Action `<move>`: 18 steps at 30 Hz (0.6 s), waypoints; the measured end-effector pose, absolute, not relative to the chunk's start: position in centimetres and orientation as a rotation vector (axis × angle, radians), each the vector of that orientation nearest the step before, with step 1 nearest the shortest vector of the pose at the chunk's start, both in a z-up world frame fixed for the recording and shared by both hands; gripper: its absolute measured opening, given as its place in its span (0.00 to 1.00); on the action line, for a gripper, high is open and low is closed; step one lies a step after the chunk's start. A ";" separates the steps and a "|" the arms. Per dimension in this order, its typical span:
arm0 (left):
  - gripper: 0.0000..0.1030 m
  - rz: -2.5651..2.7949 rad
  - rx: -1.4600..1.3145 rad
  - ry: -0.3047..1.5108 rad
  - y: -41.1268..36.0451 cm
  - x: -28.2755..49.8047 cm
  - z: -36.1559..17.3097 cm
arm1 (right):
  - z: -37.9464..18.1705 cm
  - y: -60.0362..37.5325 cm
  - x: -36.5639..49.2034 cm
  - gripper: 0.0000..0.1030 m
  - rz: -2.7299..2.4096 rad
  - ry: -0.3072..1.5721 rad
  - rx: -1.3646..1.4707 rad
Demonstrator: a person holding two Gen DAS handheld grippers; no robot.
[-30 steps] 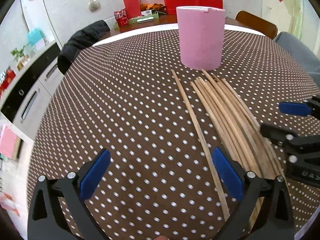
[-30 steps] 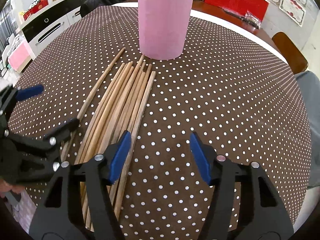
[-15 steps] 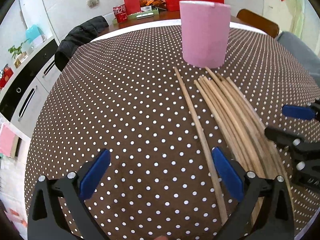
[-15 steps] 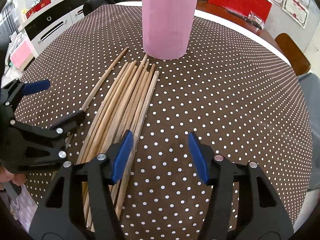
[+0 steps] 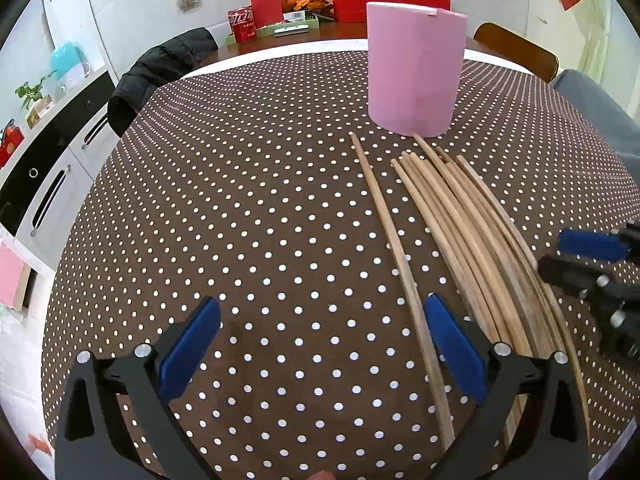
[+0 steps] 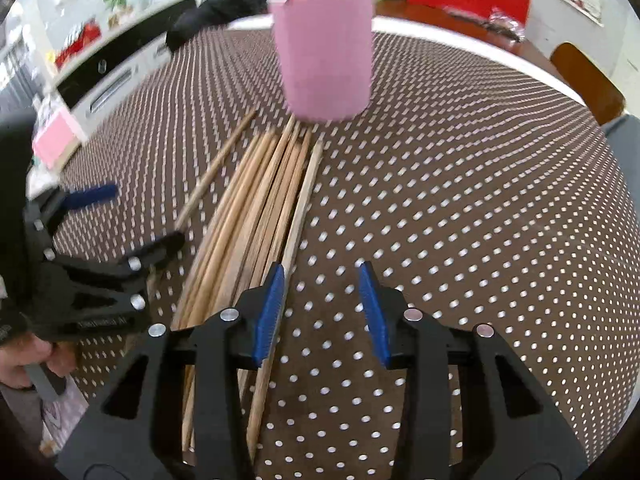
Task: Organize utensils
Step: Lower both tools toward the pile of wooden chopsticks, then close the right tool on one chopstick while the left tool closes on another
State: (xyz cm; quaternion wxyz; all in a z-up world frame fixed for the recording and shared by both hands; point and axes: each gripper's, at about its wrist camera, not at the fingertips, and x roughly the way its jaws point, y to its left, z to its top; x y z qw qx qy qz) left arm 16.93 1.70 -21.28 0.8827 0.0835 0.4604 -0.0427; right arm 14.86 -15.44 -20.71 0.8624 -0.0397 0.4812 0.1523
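Just ahead of the right hand-held gripper [image 6: 322,312], the chopsticks [image 6: 256,216] lie flat on the dotted table [image 6: 480,200], long axes running away toward the pink holder [image 6: 326,52], far tips at its base. Its jaws are narrowly apart and empty, the left pad beside the outermost stick. The left hand-held gripper [image 5: 320,344] gapes wide and empty, a lone chopstick [image 5: 394,248] by its right finger. Nothing blocks either; the right looks nearer the bundle.
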 end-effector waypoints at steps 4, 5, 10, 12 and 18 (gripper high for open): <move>0.97 -0.088 0.174 0.956 1.8 16.9 -21.3 | -20.4 -14.5 15.0 0.38 0.296 1.024 -0.147; 0.97 -0.089 0.174 0.956 1.8 16.8 -21.3 | -20.3 -14.3 15.1 0.38 0.293 1.027 -0.159; 0.97 -0.091 0.168 0.959 1.8 17.0 -21.3 | -20.7 -13.7 16.5 0.38 0.272 1.054 -0.176; 0.97 -0.094 0.171 0.959 1.8 17.0 -21.3 | -20.8 -13.6 16.3 0.38 0.274 1.053 -0.205; 0.97 -0.082 0.201 0.969 1.6 18.1 -21.1 | -20.8 -13.5 16.7 0.38 0.271 1.042 -0.174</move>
